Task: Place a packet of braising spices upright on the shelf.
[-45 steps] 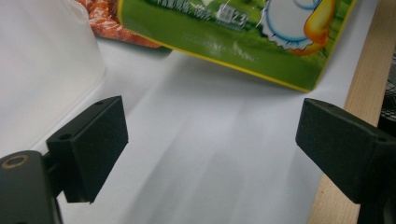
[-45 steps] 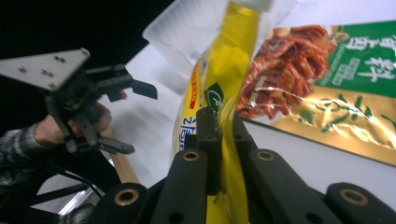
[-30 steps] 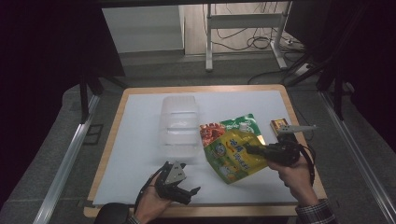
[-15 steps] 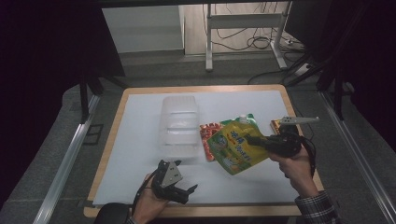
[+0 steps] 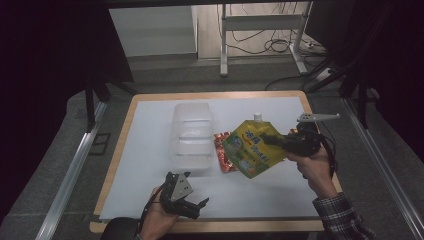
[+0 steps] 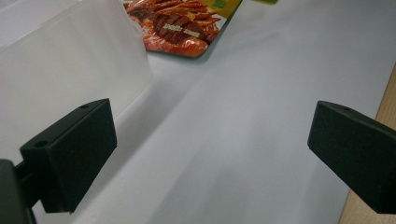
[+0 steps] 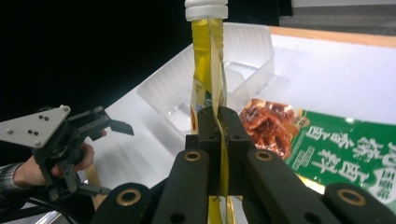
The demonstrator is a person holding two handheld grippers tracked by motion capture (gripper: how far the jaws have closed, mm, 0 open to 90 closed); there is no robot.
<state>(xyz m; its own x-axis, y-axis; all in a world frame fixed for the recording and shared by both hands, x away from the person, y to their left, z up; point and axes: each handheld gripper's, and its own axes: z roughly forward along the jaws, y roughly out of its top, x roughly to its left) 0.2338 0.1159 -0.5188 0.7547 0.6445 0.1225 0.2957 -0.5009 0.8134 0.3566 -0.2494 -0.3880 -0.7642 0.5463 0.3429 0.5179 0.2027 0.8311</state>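
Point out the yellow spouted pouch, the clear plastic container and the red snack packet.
yellow spouted pouch (image 5: 251, 150), high view, middle of its printed face.
clear plastic container (image 5: 192, 135), high view, its inner floor.
red snack packet (image 6: 175, 28), left gripper view, the printed food picture.

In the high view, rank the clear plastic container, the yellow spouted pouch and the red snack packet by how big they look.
1. clear plastic container
2. yellow spouted pouch, lifted nearer the camera, so it may look oversized
3. red snack packet, partly hidden by the pouch

Yellow pouch hides perhaps half the red packet.
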